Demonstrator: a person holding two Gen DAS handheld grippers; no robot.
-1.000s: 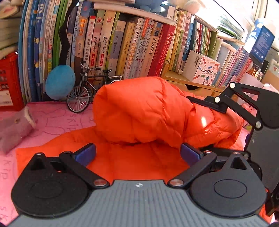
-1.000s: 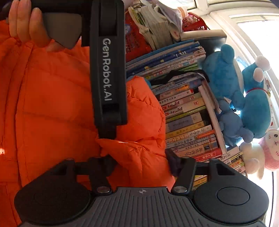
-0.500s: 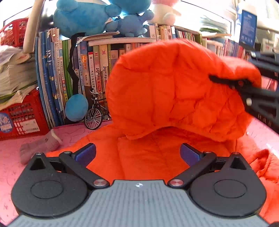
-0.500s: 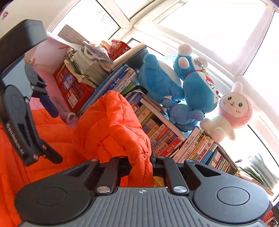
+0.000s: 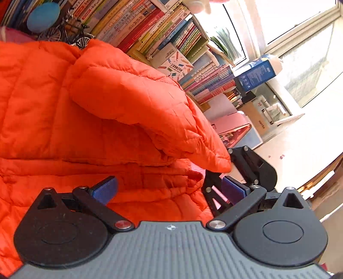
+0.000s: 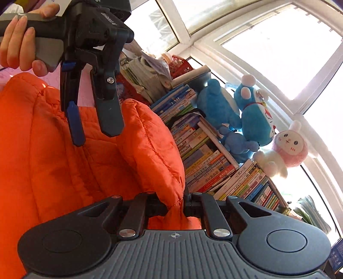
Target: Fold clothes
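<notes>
Right gripper (image 6: 174, 207) is clenched tight on a fold of the orange jacket (image 6: 64, 163), and the puffy cloth bunches up between its two black fingers at 6 o'clock in the right wrist view. From that pinch the jacket spreads out to 9 o'clock and fills the whole left side. Left gripper (image 6: 95, 126) hangs over the jacket at 11 o'clock in that view, with a hand (image 6: 20, 40) wrapped round its grey handle. Its jaws stand apart with nothing between them, and its blue pads (image 6: 75, 125) point down at the cloth. In the left wrist view the left gripper (image 5: 169, 190) is spread wide too, one blue pad at 8 o'clock and the other at 4 o'clock, with the jacket (image 5: 85, 120) lying past them. A thick flap of it is lifted and comes to a point at 3 o'clock, where the right gripper (image 5: 230, 166) meets it. Books (image 6: 205, 163) stand in rows behind the jacket. Blue plush toys (image 6: 240, 120) and a pink bunny (image 6: 285, 150) sit on the books by the bright window (image 6: 278, 43). A small toy bike (image 5: 70, 35) stands at 11 o'clock in the left wrist view, next to a blue ball (image 5: 42, 16).
</notes>
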